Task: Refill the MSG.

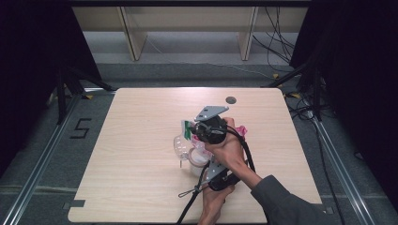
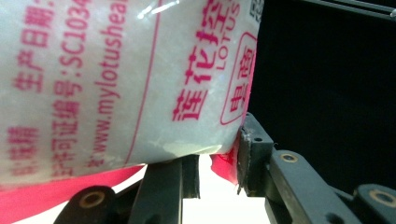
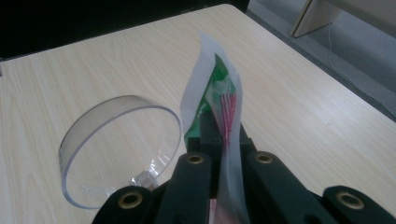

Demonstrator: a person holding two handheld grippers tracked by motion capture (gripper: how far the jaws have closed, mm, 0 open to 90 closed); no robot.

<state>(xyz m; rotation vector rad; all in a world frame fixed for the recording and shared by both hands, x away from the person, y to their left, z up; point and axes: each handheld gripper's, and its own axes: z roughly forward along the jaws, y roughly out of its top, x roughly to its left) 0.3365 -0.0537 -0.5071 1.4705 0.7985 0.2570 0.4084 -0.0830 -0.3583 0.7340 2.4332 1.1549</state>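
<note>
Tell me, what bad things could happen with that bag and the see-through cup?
The right gripper pinches only the thin top edge of the white plastic bag with pink and green print, so that edge might slip out or tear.

The left gripper holds the bag's pink bottom corner; pulling the two apart could stretch or split the bag.

The clear round plastic container lies on its side on the wooden table, so a nudge might roll it.

Red print runs across the white bag [image 2: 116, 79]: "mylotushea…", "SC1034", "LOTUS" and Chinese characters including 生产日期 and 莲花. On the floor [image 1: 42, 140] left of the table, a black "5" marking [image 1: 80, 128].
</note>
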